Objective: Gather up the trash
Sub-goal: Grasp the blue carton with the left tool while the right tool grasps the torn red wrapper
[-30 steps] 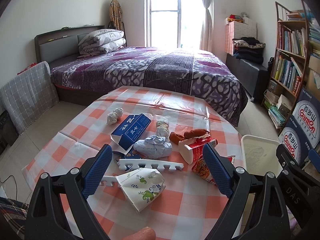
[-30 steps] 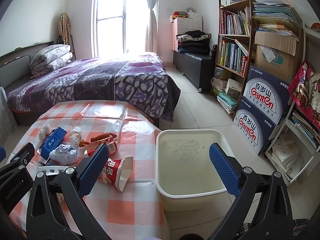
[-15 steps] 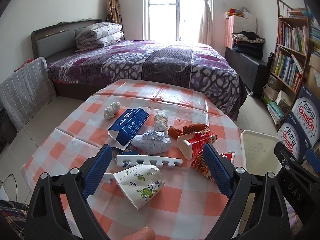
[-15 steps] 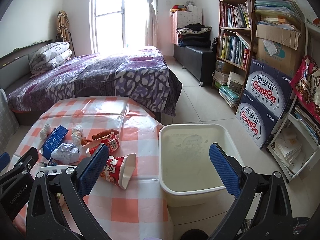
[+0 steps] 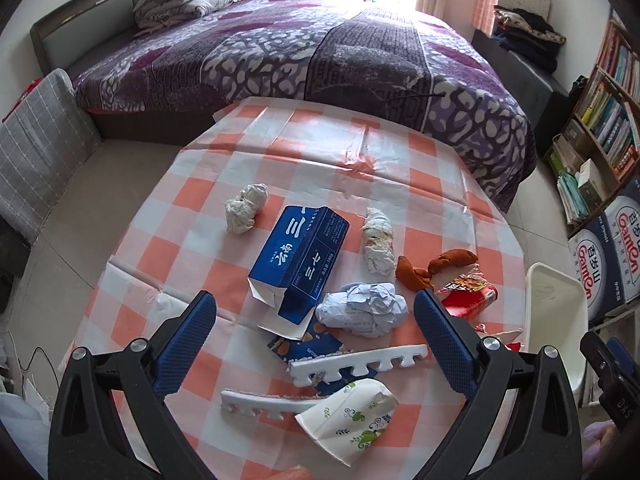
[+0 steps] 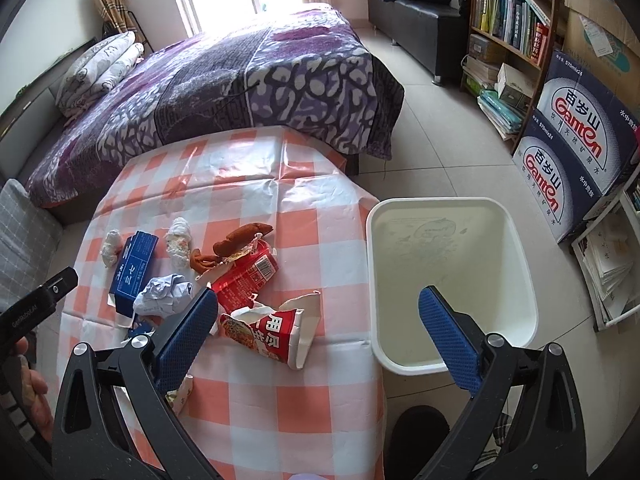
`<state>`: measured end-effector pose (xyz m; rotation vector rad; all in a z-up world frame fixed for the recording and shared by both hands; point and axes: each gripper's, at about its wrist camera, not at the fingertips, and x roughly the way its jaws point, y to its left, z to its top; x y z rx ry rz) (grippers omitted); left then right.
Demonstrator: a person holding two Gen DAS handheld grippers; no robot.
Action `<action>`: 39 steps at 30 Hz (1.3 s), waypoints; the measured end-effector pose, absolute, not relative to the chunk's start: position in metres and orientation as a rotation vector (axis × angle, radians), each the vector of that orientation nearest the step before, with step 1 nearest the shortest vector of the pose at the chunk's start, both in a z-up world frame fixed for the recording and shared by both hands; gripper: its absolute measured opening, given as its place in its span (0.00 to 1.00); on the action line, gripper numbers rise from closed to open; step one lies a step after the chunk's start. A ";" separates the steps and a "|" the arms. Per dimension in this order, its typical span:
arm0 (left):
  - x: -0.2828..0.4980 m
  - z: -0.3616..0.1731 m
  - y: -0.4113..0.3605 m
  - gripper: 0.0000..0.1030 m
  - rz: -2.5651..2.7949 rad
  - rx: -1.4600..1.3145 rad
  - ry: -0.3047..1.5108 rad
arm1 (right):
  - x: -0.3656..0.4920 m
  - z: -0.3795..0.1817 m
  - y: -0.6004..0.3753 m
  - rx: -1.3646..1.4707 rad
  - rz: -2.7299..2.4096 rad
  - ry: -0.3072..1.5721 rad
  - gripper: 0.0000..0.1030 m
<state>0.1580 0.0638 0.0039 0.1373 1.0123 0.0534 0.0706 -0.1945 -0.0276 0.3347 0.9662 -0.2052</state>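
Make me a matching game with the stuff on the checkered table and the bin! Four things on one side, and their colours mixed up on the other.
Things:
1. box
2. bin
3. crushed cup
4. peel

Colours:
A. red
B. orange-brown
C. dark blue
D. white

Pairs: 1-C, 2-D, 3-A, 4-B. The box, the crushed cup and the peel lie on the table; the bin stands on the floor beside it.
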 end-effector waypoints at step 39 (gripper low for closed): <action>0.267 -0.083 0.115 0.58 -0.118 -0.020 1.337 | 0.140 -0.112 -0.133 -0.124 0.318 1.225 0.42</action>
